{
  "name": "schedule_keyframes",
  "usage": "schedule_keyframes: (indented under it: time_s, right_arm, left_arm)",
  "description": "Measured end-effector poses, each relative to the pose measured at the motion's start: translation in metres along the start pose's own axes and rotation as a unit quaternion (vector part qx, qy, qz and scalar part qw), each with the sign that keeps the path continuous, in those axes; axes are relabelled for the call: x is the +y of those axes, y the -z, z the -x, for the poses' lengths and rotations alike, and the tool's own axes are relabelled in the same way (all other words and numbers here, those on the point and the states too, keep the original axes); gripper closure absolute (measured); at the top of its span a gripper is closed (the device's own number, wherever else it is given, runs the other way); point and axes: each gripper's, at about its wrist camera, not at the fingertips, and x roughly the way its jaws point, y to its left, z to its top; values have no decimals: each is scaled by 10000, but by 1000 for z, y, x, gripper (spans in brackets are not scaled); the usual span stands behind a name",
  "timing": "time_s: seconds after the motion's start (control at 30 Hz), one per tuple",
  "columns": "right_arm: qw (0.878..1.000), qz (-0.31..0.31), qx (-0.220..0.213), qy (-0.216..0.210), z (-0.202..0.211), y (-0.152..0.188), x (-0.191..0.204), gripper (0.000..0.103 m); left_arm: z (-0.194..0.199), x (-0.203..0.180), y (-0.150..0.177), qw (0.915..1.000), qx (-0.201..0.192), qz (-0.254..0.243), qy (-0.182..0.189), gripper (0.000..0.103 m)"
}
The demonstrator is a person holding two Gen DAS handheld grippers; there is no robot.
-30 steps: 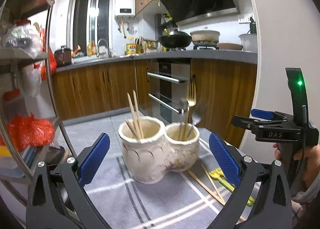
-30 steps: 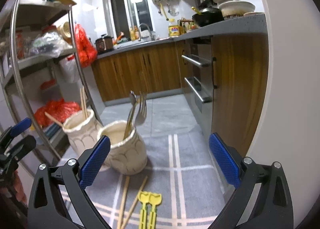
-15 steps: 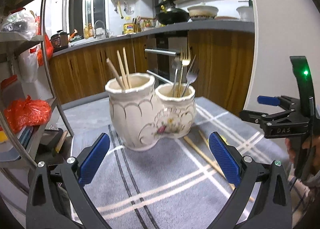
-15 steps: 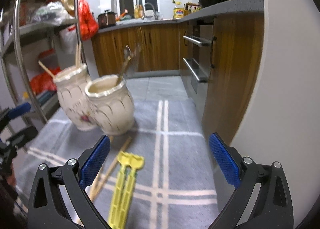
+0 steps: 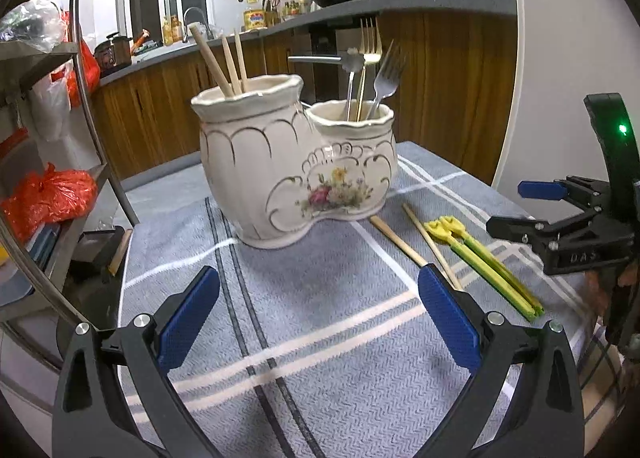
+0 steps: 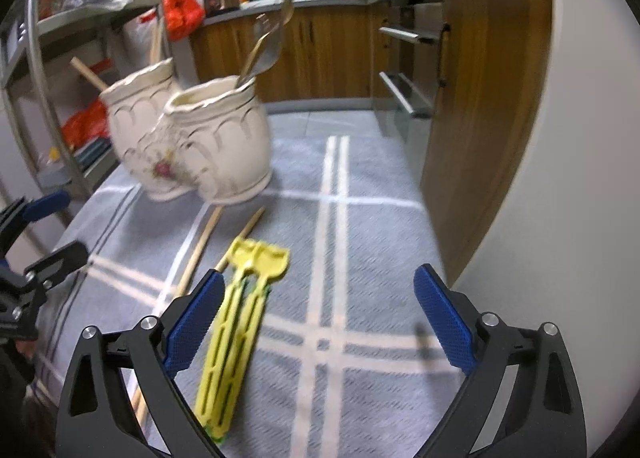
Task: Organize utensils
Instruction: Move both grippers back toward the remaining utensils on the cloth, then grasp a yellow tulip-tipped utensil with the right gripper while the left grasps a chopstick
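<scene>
A white ceramic double holder (image 5: 296, 170) stands on a grey striped cloth (image 5: 320, 322). Its taller cup holds wooden chopsticks (image 5: 224, 58); its shorter cup holds forks (image 5: 372, 70). Two loose wooden chopsticks (image 5: 416, 242) and a pair of yellow plastic chopsticks (image 5: 484, 262) lie on the cloth right of the holder. My left gripper (image 5: 320, 318) is open and empty, in front of the holder. My right gripper (image 6: 316, 318) is open and empty, low over the cloth, with the yellow chopsticks (image 6: 236, 322) by its left finger. The holder also shows in the right wrist view (image 6: 192, 142).
A metal shelf rack (image 5: 48, 162) with red bags stands to the left of the table. Wooden kitchen cabinets (image 5: 448, 90) and an oven are behind. A white rounded wall (image 6: 568, 162) borders the table's right side. The right gripper shows at the right edge of the left wrist view (image 5: 560, 214).
Both grippers have come down and closer to the table. The holder looms larger in the left view; the yellow chopsticks now lie right by the right gripper's left finger.
</scene>
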Motion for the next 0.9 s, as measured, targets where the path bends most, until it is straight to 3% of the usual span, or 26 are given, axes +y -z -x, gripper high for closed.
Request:
schedule_keyframes:
  time_s: [0.23,0.43,0.57,0.9]
  right_arm:
    - [9994,32,235,-233,-1,4,11,53]
    - [9985,4,384,-398,-4,3,16,76]
    - [9972,-93,521,-532,-8,4,17,84]
    - [9956,-127,770,-512,-21,-2,19,85]
  left_arm:
    - [-2,-7,1,9999,58,-114,27,6]
    - [-2,-11,2,9999,76,-133,55,6]
    - [-1,-11,1,9998,61,-154,58,6]
    - [-1,-15,0,9997,67,-212,88,6]
